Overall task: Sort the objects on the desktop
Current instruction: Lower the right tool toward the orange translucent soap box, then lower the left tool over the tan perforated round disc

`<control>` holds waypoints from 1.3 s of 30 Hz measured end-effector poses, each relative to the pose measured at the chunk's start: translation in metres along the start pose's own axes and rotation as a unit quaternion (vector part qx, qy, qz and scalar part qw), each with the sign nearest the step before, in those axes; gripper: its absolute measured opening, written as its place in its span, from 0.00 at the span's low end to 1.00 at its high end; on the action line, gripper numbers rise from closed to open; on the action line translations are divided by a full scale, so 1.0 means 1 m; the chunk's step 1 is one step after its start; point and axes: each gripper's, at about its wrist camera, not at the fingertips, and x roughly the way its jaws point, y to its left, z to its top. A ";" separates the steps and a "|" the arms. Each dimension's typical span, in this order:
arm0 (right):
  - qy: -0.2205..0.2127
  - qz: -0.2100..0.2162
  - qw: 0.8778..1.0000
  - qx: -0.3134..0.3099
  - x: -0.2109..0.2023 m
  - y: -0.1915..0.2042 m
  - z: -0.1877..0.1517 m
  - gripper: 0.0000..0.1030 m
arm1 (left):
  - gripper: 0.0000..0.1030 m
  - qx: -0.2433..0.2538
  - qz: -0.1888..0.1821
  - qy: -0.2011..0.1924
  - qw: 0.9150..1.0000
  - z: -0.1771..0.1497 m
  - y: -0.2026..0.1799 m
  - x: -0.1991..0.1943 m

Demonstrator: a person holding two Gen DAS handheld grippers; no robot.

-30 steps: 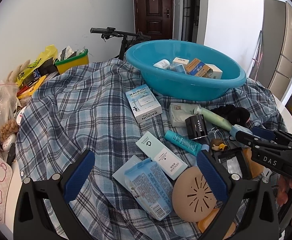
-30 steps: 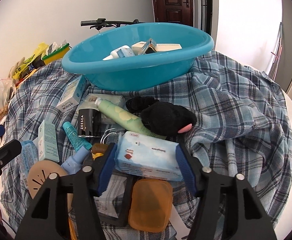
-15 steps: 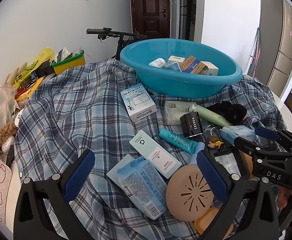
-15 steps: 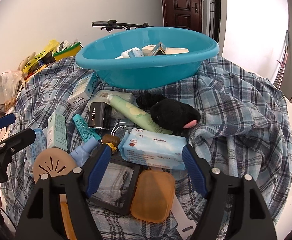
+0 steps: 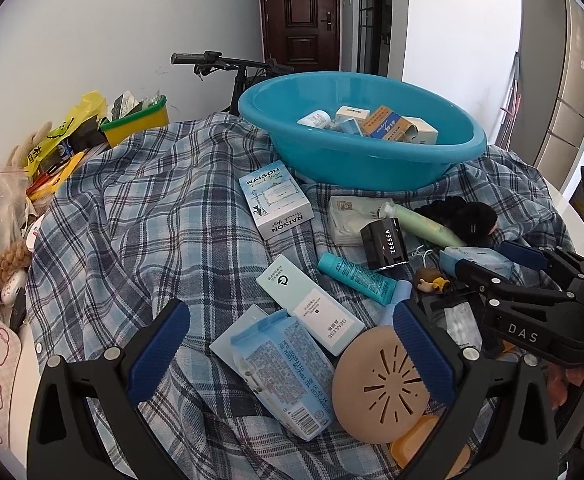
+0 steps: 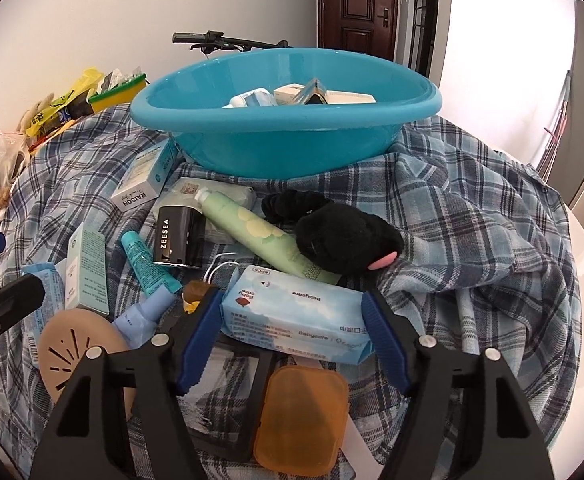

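Observation:
A blue basin (image 5: 362,148) holding several small boxes stands at the back of the plaid cloth; it also shows in the right wrist view (image 6: 288,120). My left gripper (image 5: 288,344) is open above a light blue pouch (image 5: 280,368), a white GENLESE box (image 5: 312,304) and a tan round disc (image 5: 380,384). My right gripper (image 6: 292,340) is open with its pads on either side of a blue Babycare wipes pack (image 6: 296,316), not clamped on it. The right gripper also shows in the left wrist view (image 5: 504,268).
On the cloth lie a RAISON box (image 5: 276,204), a black ZEESEA box (image 6: 176,236), a teal tube (image 6: 144,260), a green tube (image 6: 260,240), a black plush (image 6: 344,240) and an orange case (image 6: 300,416). Clutter and bags (image 5: 64,140) line the left edge. A bicycle (image 5: 228,64) stands behind.
Both grippers have drawn back and risen slightly. The right gripper's pads have lined up around the wipes pack. Nothing was picked up.

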 end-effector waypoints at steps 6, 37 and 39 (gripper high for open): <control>-0.023 0.023 0.999 -0.032 -0.022 0.008 0.003 0.37 | 1.00 -0.011 0.000 0.002 1.000 -0.001 0.006 0.002; -0.041 0.017 0.999 0.004 -0.072 -0.031 -0.051 0.67 | 1.00 0.068 -0.032 0.047 0.996 -0.043 -0.053 0.008; -0.045 0.027 0.999 0.011 -0.074 -0.032 -0.051 0.67 | 1.00 0.070 -0.021 0.050 0.996 -0.038 -0.053 0.018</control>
